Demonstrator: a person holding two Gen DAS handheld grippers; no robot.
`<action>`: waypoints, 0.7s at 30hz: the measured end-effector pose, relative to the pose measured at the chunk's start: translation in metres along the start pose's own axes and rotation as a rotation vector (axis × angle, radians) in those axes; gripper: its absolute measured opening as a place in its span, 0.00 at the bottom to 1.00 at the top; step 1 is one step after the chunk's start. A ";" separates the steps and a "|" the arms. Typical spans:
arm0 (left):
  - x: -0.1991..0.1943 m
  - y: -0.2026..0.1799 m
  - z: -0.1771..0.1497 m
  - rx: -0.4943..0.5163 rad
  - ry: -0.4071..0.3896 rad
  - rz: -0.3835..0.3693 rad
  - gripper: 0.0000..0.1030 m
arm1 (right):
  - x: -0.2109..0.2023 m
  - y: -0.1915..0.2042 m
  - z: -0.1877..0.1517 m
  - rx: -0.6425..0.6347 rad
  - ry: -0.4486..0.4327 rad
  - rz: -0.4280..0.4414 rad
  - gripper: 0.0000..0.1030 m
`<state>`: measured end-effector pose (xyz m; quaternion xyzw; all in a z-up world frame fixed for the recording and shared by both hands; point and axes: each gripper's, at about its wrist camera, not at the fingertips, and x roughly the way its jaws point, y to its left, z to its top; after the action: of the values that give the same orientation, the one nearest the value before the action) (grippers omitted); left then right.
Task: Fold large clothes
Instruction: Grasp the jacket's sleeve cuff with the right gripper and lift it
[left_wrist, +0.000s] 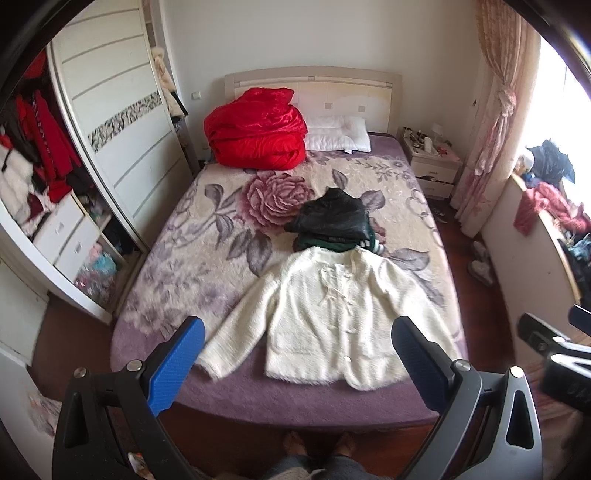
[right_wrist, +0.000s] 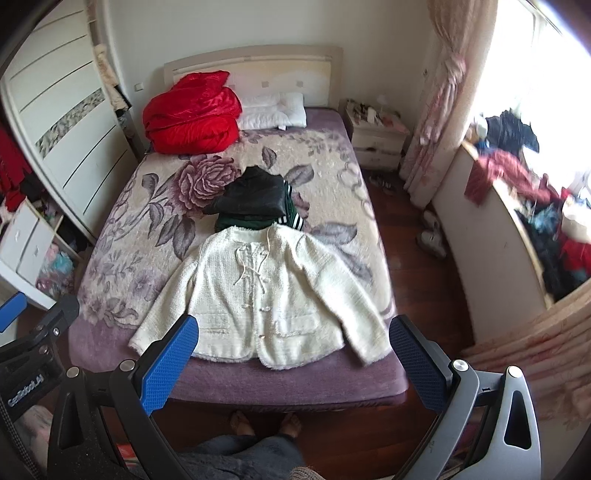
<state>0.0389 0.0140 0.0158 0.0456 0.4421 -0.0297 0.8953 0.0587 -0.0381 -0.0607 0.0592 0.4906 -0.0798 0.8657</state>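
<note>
A cream fuzzy cardigan (left_wrist: 325, 314) lies spread flat, front up, sleeves out, at the foot of the bed (left_wrist: 177, 236); it also shows in the right wrist view (right_wrist: 266, 295). Behind it sits a pile of folded dark clothes (left_wrist: 332, 221), black on top of green, also in the right wrist view (right_wrist: 251, 203). My left gripper (left_wrist: 299, 339) is open and empty, held above the foot of the bed. My right gripper (right_wrist: 295, 339) is open and empty, held beside it above the cardigan's hem.
A red quilt (left_wrist: 255, 129) and a white pillow (left_wrist: 338, 134) lie at the headboard. A wardrobe (left_wrist: 110, 110) stands left, a nightstand (left_wrist: 432, 162) and a cluttered window ledge (right_wrist: 524, 206) right. The person's bare feet (right_wrist: 264, 424) stand on the wooden floor at the bed's foot.
</note>
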 end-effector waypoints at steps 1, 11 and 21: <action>0.009 0.001 0.001 0.006 -0.011 0.009 1.00 | 0.015 -0.007 0.001 0.034 0.016 0.009 1.00; 0.209 -0.017 -0.029 0.076 0.113 0.116 1.00 | 0.236 -0.171 -0.081 0.625 0.267 -0.037 0.46; 0.419 -0.058 -0.124 0.042 0.402 0.236 1.00 | 0.541 -0.296 -0.301 1.287 0.447 0.193 0.69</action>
<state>0.1902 -0.0359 -0.3949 0.1205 0.6025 0.0755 0.7854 0.0215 -0.3168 -0.6868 0.6200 0.5048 -0.2637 0.5397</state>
